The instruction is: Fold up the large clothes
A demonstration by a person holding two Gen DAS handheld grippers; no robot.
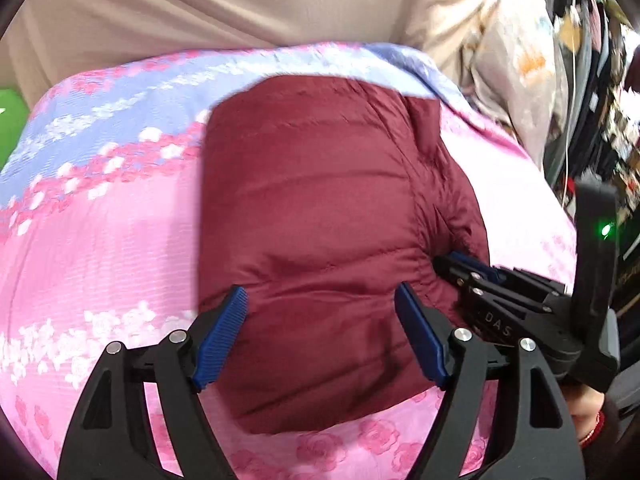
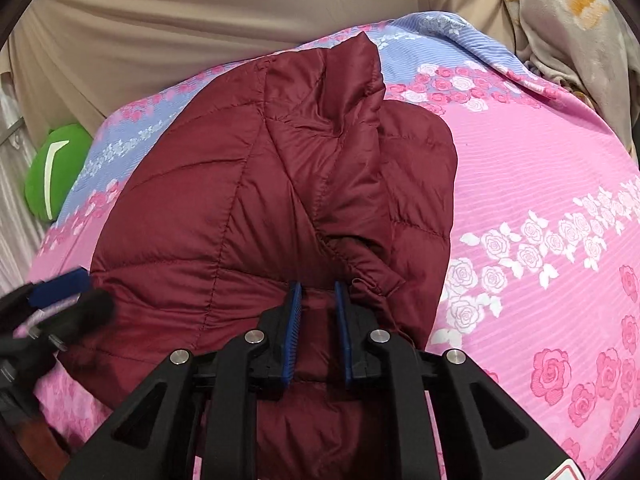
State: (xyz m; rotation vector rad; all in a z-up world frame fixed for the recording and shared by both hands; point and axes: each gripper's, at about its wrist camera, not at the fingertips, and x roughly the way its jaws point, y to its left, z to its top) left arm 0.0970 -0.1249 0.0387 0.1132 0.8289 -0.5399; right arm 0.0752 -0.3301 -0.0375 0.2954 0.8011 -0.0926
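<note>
A maroon quilted puffer jacket (image 1: pixel 312 208) lies folded on a pink and lilac floral bedsheet (image 1: pixel 100 240). My left gripper (image 1: pixel 320 300) is open and hovers over the jacket's near part, its blue pads (image 1: pixel 222 332) wide apart. My right gripper (image 1: pixel 460 268) shows at the right of the left wrist view, pinching the jacket's edge. In the right wrist view the right gripper (image 2: pixel 318 292) is shut on a fold of the jacket (image 2: pixel 240 200), pads close with fabric between. The left gripper (image 2: pixel 60 292) shows blurred at the left.
A beige curtain or sheet (image 1: pixel 200 8) hangs behind the bed. A green cushion (image 2: pixel 56 172) lies at the bed's left edge. Crumpled patterned bedding (image 2: pixel 572 32) sits at the far right. Dark cluttered shelves (image 1: pixel 600 100) stand to the right.
</note>
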